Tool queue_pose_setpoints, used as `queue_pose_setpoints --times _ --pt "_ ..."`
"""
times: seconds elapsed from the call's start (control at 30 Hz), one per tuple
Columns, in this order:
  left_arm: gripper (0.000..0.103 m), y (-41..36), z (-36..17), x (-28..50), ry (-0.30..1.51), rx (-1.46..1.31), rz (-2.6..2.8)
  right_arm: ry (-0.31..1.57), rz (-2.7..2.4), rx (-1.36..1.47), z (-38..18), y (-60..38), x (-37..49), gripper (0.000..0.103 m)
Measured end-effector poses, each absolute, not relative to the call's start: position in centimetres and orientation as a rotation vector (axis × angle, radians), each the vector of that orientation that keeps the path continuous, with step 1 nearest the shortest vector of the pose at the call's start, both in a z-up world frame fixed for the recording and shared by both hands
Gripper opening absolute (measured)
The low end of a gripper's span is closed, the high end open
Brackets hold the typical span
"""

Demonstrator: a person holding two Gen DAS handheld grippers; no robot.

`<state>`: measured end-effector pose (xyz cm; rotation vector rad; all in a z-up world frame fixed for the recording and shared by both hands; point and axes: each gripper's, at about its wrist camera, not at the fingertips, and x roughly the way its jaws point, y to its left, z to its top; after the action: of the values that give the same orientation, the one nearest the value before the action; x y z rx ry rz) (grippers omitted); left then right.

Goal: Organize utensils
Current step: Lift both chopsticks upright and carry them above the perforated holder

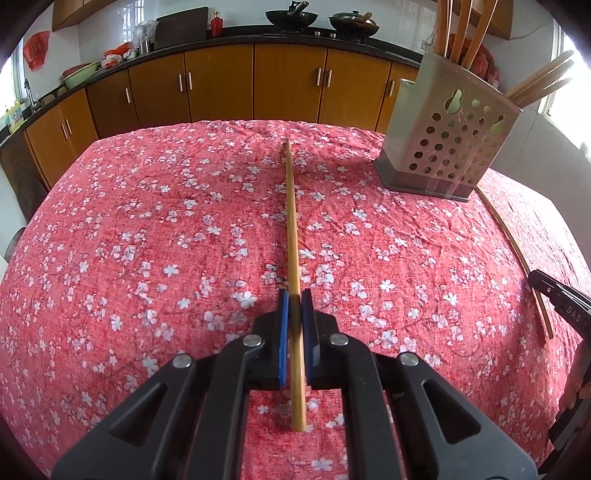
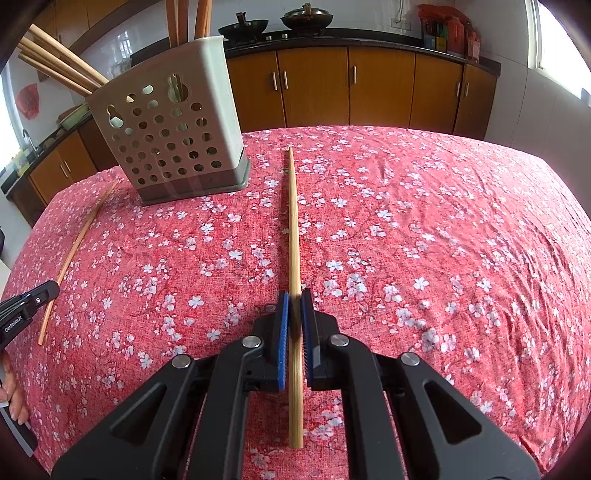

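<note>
Each gripper is shut on one wooden chopstick lying on the red floral tablecloth. In the left wrist view my left gripper (image 1: 294, 301) clamps a chopstick (image 1: 291, 221) that points straight ahead. In the right wrist view my right gripper (image 2: 294, 301) clamps another chopstick (image 2: 293, 221) the same way. A perforated beige utensil holder (image 1: 448, 136) with several wooden utensils stands ahead to the right of the left gripper; it also shows in the right wrist view (image 2: 173, 136), ahead to the left. Each view shows the other gripper's chopstick (image 1: 517, 251) (image 2: 77, 240) at its edge.
The red floral cloth (image 1: 147, 221) covers the whole table. Orange kitchen cabinets (image 1: 288, 81) run behind it, with woks on the counter (image 1: 291, 16). The right gripper's tip (image 1: 561, 302) shows at the right edge of the left view, the left gripper's tip (image 2: 27, 301) at the left edge of the right view.
</note>
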<state>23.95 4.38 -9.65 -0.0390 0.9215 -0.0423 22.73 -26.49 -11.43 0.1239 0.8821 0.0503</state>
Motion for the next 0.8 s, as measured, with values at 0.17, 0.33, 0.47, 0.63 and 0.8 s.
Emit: queue_pose_setpoints --times 0.17,0.33,0.47,0.63,0.8 --pt "0.008 5.5 -6.8 23.0 0.844 -0.059 -0.052 0.79 0.044 0.152 -8.8 -27.6 21.5 0.008" --pt "0.008 6.1 -2.8 22.2 0.727 -0.078 -0.062 0.66 0.036 0.162 -5.0 -28.8 20.1 0.008" --pt "0.008 6.5 0.9 21.8 0.624 -0.104 -0.06 0.573 0.034 0.19 -2.6 -29.7 19.5 0.008" --pt "0.008 6.7 3.8 21.6 0.553 -0.135 -0.045 0.514 0.035 0.229 -1.0 -30.3 19.3 0.008" --pt "0.008 6.2 4.6 22.2 0.542 -0.131 -0.042 0.501 0.035 0.246 -0.7 -30.6 19.7 0.008"
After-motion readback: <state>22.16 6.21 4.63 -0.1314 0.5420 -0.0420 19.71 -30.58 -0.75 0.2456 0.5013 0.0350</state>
